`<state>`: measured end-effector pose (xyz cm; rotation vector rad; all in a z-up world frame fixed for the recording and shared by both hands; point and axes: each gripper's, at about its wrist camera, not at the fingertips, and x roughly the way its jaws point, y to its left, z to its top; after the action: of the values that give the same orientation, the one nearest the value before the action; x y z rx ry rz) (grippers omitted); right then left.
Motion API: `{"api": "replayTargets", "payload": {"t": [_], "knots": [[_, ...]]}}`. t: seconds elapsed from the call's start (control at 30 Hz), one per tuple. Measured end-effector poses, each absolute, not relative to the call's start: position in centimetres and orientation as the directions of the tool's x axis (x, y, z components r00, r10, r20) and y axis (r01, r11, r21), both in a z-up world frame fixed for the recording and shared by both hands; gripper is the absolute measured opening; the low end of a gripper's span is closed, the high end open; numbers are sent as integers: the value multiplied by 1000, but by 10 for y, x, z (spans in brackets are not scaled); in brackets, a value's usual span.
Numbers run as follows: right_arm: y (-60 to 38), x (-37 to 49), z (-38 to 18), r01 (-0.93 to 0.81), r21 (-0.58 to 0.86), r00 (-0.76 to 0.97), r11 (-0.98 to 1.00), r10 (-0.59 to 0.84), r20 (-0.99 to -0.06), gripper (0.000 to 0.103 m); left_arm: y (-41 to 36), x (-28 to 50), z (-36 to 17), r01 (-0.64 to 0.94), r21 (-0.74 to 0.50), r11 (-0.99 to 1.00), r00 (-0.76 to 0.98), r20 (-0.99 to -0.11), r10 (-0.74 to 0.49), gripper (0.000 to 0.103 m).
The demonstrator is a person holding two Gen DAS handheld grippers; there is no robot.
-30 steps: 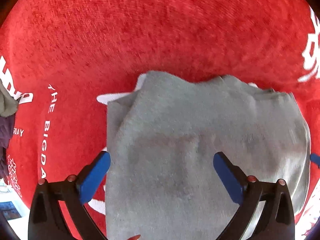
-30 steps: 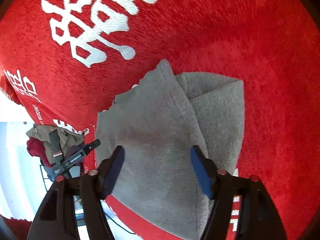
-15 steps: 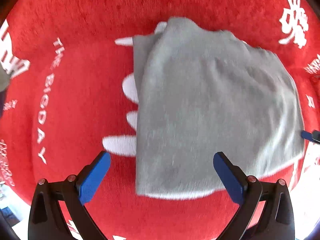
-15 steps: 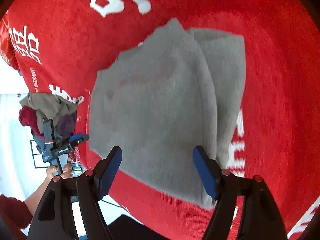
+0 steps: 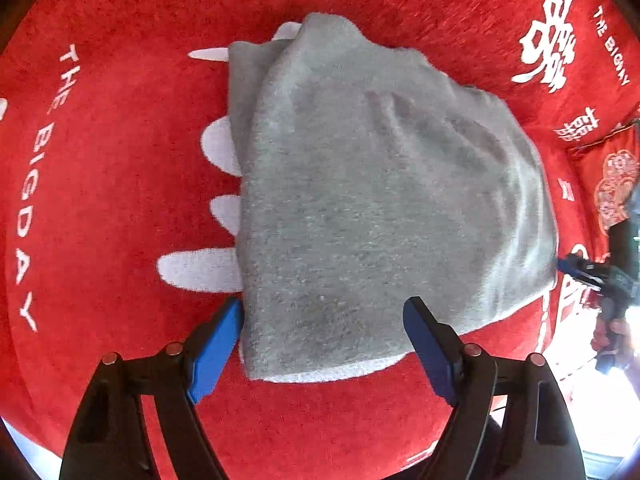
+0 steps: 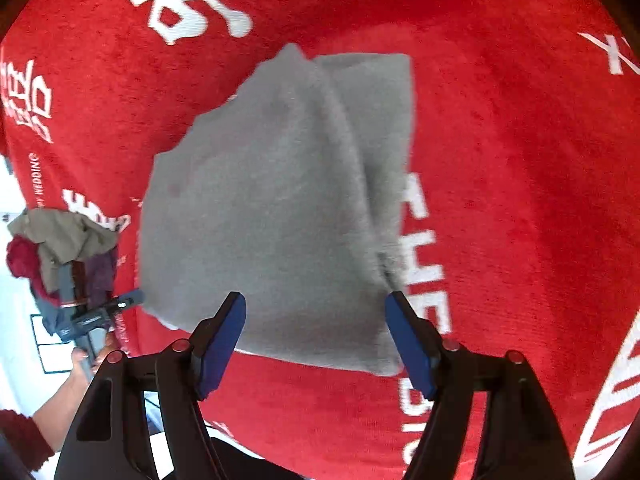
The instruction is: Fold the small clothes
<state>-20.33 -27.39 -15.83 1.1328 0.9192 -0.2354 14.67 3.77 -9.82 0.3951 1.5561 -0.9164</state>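
A grey folded garment (image 5: 372,200) lies flat on a red cloth with white lettering (image 5: 100,208). My left gripper (image 5: 322,344) is open and empty, its blue pads either side of the garment's near edge, above it. In the right wrist view the same garment (image 6: 276,208) lies on the red cloth (image 6: 520,180). My right gripper (image 6: 316,336) is open and empty, hovering over the garment's near edge. The right gripper also shows at the left view's right edge (image 5: 588,272), and the left gripper at the right view's left edge (image 6: 100,312).
A pile of other clothes (image 6: 60,252), olive, dark red and purple, lies at the left edge of the red cloth. The cloth's edge and a white floor show at the lower left (image 6: 24,344).
Both grippers have pulled back and up from the garment, so it looks smaller and whole in view. The garment lies folded and released.
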Motion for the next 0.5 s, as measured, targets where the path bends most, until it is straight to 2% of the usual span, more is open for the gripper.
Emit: {"api": "replayTargets", "payload": {"t": [0.03,0.07,0.1,0.13,0.17,0.2,0.23,0.37,0.5], "knots": [[-274,-203,-164,605,661,604,443,286,-744,74,36,147,-99,707,-333,624,-224,-942,-249,83],[-274,-203,-169,608,660,592,442,301,-747,66,34,146,-99,711,-336,617,-226,-941,-252,82],[-273,-203,-171,612,652,580,448,307,-755,53,32,145,-100,714,-335,615,-225,-941,-252,70],[-274,-203,-171,609,649,576,456,309,-757,43,30,143,-101,720,-329,611,-225,-943,-243,49],[-275,-205,-169,602,658,584,452,314,-749,13,30,143,-104,723,-322,611,-229,-946,-228,36],[-277,-207,-169,604,667,588,437,321,-743,9,29,142,-106,725,-314,614,-226,-949,-219,14],[-278,-209,-168,600,677,594,427,329,-734,8,29,143,-106,720,-318,617,-231,-948,-218,8],[-279,-212,-152,542,709,621,451,354,-699,7,40,141,-83,707,-399,584,-274,-916,-293,8],[-278,-216,-149,534,684,586,497,366,-723,6,46,130,-83,754,-360,550,-266,-932,-246,8]]}}
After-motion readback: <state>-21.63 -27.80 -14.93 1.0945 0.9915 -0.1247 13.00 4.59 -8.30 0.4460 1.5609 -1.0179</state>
